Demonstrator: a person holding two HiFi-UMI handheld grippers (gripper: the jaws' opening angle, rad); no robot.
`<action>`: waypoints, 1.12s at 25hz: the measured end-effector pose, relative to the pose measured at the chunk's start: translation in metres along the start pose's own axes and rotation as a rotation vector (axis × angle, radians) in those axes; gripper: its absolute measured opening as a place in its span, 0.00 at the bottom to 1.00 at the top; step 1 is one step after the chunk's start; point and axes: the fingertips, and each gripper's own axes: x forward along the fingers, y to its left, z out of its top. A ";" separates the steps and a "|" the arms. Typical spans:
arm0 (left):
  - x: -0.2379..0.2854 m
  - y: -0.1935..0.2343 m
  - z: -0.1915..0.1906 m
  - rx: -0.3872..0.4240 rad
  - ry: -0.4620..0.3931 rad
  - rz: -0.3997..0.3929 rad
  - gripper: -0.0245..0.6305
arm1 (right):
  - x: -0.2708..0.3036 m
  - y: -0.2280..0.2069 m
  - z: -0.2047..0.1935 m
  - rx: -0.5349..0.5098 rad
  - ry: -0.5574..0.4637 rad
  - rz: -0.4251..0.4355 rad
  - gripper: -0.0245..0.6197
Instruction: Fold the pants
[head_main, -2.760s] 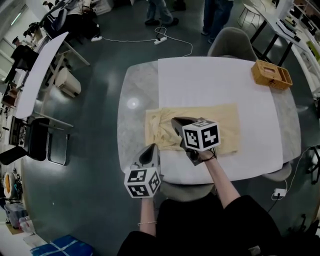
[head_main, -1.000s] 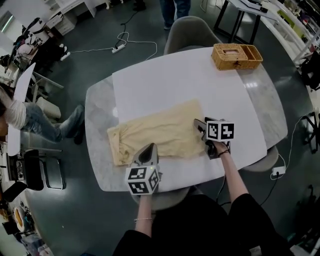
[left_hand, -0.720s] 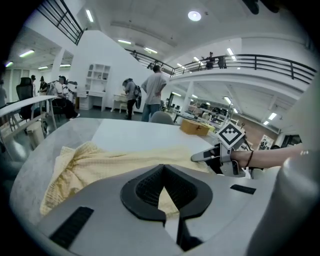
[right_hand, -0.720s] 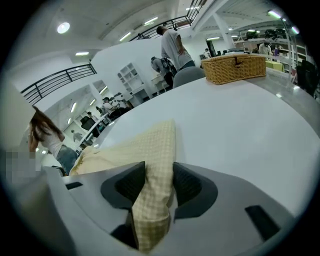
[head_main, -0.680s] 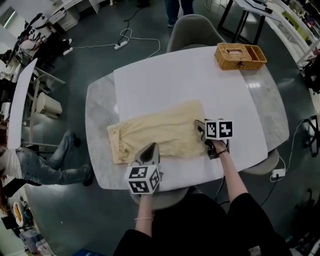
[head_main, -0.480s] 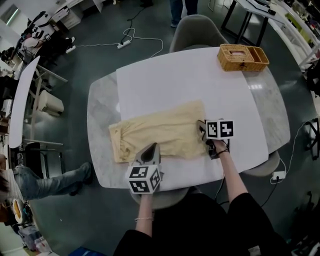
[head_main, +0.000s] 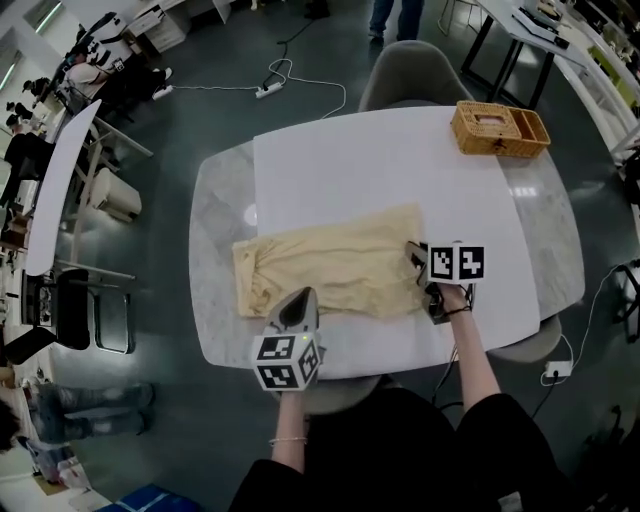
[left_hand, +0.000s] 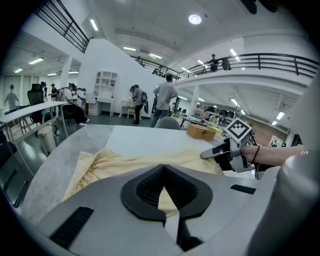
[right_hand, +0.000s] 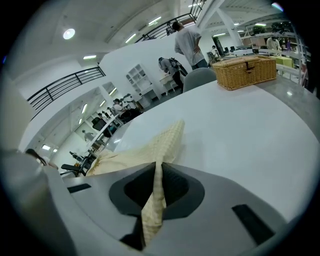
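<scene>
Pale-yellow fabric pants (head_main: 330, 272) spread flat on the near part of the white-and-marble worktop (head_main: 215, 215), long axis left to right, waist end apparently left. Right-hand hem end clamped in the grey right tool (head_main: 414, 254), jaws having just been closing onto it. Grey left tool (head_main: 300, 298) clenched empty, over the near edge at mid-length. Fold probably leftward along that axis.

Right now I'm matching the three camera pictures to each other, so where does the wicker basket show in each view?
Head view: wicker basket upper right, past the pants' far right end.
Left gripper view: small, right of centre, beyond the pants.
Right gripper view: large, upper right, beyond the pants.
Shared landmark: the yellow pants, lying nearer than the wicker basket in all three.
</scene>
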 end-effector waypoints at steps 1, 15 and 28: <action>-0.004 0.002 0.001 0.000 -0.008 0.009 0.06 | -0.003 0.004 0.002 -0.012 0.000 0.004 0.09; -0.056 0.029 0.009 -0.021 -0.093 0.056 0.06 | -0.029 0.095 0.019 -0.128 -0.005 0.091 0.09; -0.096 0.083 0.001 -0.033 -0.101 0.011 0.06 | -0.023 0.172 0.017 -0.121 -0.014 0.077 0.09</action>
